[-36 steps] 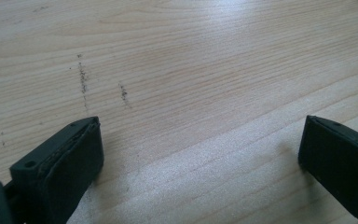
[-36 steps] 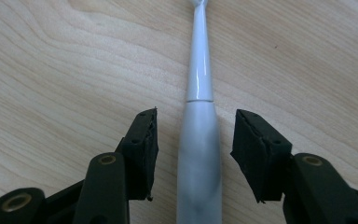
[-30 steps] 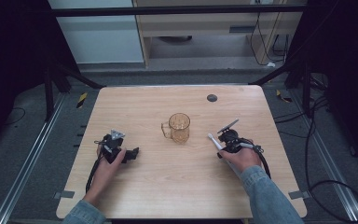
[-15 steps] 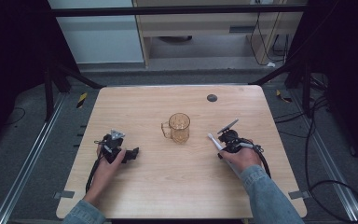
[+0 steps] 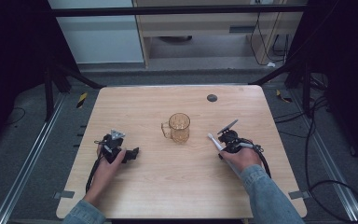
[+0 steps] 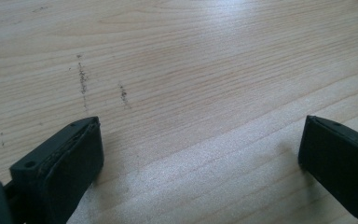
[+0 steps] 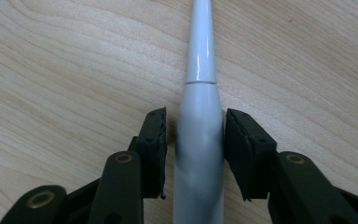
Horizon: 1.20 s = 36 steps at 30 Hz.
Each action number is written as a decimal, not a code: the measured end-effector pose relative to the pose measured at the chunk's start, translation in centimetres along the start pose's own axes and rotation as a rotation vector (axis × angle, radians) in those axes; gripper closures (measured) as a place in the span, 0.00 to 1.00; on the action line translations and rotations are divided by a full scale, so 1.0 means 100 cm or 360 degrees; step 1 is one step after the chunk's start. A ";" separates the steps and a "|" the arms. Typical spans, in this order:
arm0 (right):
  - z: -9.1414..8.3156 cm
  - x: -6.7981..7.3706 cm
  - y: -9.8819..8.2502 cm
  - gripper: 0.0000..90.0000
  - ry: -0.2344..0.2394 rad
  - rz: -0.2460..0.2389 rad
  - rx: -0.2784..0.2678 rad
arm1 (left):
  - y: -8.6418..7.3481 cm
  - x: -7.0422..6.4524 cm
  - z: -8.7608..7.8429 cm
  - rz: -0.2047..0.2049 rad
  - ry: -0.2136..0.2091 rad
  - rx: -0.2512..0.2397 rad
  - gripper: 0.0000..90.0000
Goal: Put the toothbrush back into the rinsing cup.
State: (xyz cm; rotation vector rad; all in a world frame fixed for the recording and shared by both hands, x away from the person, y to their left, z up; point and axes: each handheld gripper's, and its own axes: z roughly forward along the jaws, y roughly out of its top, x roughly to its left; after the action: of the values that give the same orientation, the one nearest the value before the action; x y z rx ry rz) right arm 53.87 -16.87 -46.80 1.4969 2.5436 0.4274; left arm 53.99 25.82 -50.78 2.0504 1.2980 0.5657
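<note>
**Right gripper view: jaws closing around a white toothbrush handle**

Right gripper view looks down the right gripper (image 7: 193, 140), whose 2 black jaws have just been closing on the white toothbrush (image 7: 199, 116) between them. The right jaw sits against the handle; on the left a thin sliver of gap seems to remain, so a firm clamp cannot be confirmed. The toothbrush lies flat on the wooden table (image 7: 51, 70), its neck running away from the jaws.

From the high view, the toothbrush (image 5: 215, 142) lies just right of an amber glass mug (image 5: 179, 127) near the table's middle, apart from it. The left gripper (image 5: 129, 154) rests on the table's left side, jaws spread wide over bare wood with nothing between them.
</note>
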 end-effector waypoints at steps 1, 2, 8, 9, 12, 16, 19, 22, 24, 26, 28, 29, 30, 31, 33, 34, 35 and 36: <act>0.000 0.000 0.000 0.68 0.0001 0.0007 0.0008 | 0.000 0.000 0.000 0.0000 0.0000 0.0000 0.00; 0.000 0.001 0.000 0.69 0.0002 0.0009 0.0011 | 0.000 0.000 0.000 0.0000 0.0000 0.0000 0.00; 0.001 0.000 0.000 0.73 -0.0013 -0.0003 0.0013 | 0.000 0.000 0.000 0.0001 -0.0001 0.0000 0.00; 0.001 0.000 -0.001 0.74 -0.0016 -0.0009 0.0012 | 0.000 0.000 0.000 0.0001 -0.0001 0.0000 0.00; 0.001 0.000 -0.001 0.74 -0.0004 -0.0015 0.0016 | 0.000 0.000 0.000 0.0001 -0.0001 0.0000 0.00; 0.000 0.000 0.000 0.74 -0.0002 -0.0021 0.0028 | 0.000 0.000 0.000 0.0000 -0.0001 0.0000 0.00; -0.001 0.000 -0.001 0.75 -0.0005 -0.0024 0.0030 | 0.000 0.000 0.000 0.0000 -0.0001 0.0000 0.00; -0.003 -0.001 0.000 0.75 -0.0020 -0.0031 0.0019 | 0.000 0.000 0.000 0.0001 -0.0001 0.0000 0.00; -0.006 -0.001 0.001 0.75 -0.0022 -0.0032 0.0012 | 0.000 0.000 0.000 0.0001 -0.0001 0.0000 0.00; -0.010 -0.002 0.003 0.75 -0.0025 -0.0036 -0.0005 | 0.000 0.000 0.000 0.0000 -0.0001 0.0000 0.00; -0.014 -0.003 0.005 0.75 -0.0023 -0.0023 -0.0021 | 0.000 0.000 0.000 0.0000 -0.0001 0.0000 0.00; -0.016 -0.003 0.006 0.75 -0.0023 -0.0020 -0.0024 | 0.000 0.000 0.000 0.0001 -0.0001 0.0000 0.00; -0.018 -0.004 0.007 0.75 -0.0026 -0.0019 -0.0033 | 0.000 0.000 0.000 0.0000 -0.0001 0.0000 0.00; -0.019 -0.005 0.007 0.75 -0.0031 -0.0035 -0.0039 | 0.000 0.000 0.000 0.0000 -0.0001 0.0000 0.00; -0.020 -0.004 0.008 0.75 -0.0028 -0.0025 -0.0043 | 0.000 0.000 0.000 0.0001 -0.0001 0.0000 0.00; -0.022 -0.005 0.009 0.75 -0.0030 -0.0033 -0.0052 | 0.000 0.000 0.000 0.0001 -0.0001 0.0000 0.00; -0.023 -0.005 0.009 0.75 -0.0022 -0.0024 -0.0048 | 0.000 0.000 0.000 0.0001 -0.0001 0.0000 0.00; -0.024 -0.005 0.010 0.75 -0.0031 -0.0035 -0.0058 | 0.000 0.000 0.000 0.0000 -0.0001 0.0000 0.00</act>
State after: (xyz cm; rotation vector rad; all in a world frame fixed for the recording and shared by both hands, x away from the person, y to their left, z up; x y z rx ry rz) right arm 54.29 -17.26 -44.22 1.4520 2.5208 0.4516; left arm 54.00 25.82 -50.78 2.0505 1.2973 0.5648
